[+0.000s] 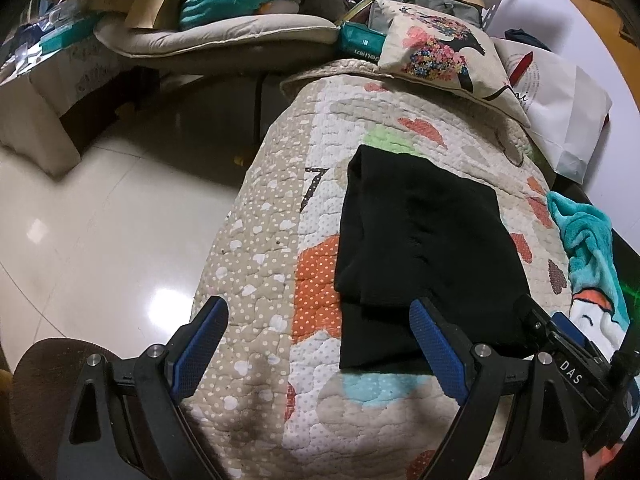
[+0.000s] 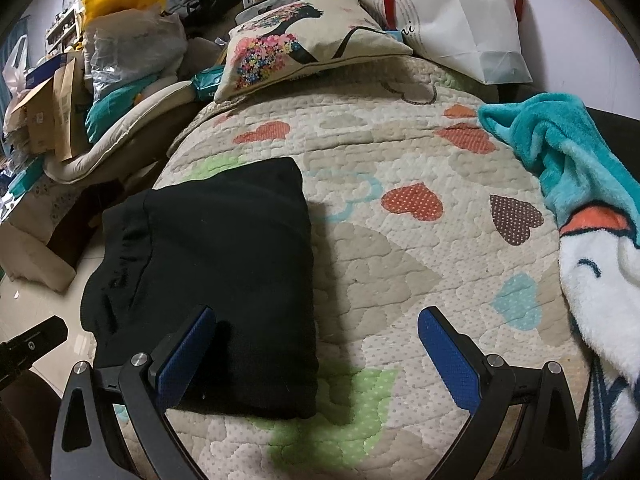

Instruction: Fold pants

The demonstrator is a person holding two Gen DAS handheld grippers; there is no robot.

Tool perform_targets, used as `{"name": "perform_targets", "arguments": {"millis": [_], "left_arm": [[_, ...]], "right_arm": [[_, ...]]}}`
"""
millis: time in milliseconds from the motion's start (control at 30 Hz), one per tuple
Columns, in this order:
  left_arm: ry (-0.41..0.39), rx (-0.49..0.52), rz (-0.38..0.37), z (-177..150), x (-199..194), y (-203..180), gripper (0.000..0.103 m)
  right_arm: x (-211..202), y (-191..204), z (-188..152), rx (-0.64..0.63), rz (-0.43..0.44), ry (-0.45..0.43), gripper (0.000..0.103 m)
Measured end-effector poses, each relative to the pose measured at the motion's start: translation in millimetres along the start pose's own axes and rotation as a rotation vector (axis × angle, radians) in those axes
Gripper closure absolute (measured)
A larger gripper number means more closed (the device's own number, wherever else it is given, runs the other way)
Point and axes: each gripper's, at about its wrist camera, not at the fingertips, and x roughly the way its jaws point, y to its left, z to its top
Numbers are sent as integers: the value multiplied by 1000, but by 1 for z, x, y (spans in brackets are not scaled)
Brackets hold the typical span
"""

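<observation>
The black pants (image 1: 424, 248) lie folded into a compact rectangle on the quilted heart-pattern cover (image 1: 280, 208). My left gripper (image 1: 320, 340) is open and empty, hovering over the cover just left of the pants' near edge. In the right wrist view the folded pants (image 2: 216, 276) lie to the left on the cover (image 2: 400, 248). My right gripper (image 2: 316, 352) is open and empty above the pants' near right corner. Its left finger is over the black cloth. The right gripper's body (image 1: 568, 364) shows at the lower right of the left wrist view.
A printed cushion (image 2: 304, 40) and a white paper bag (image 2: 452, 16) lie at the far end. A teal and white plush blanket (image 2: 580, 208) lies at the right. Glossy floor (image 1: 100, 232) and a cluttered seat (image 1: 208, 32) are to the left.
</observation>
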Motion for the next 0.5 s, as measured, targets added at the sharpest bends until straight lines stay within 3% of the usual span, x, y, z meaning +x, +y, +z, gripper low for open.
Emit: {"name": "perform_targets", "arguments": {"millis": [500], "left_arm": [[14,-7,-5,1,6,4,11]], "right_arm": [[5,2,-1,2,-1,12,0]]}}
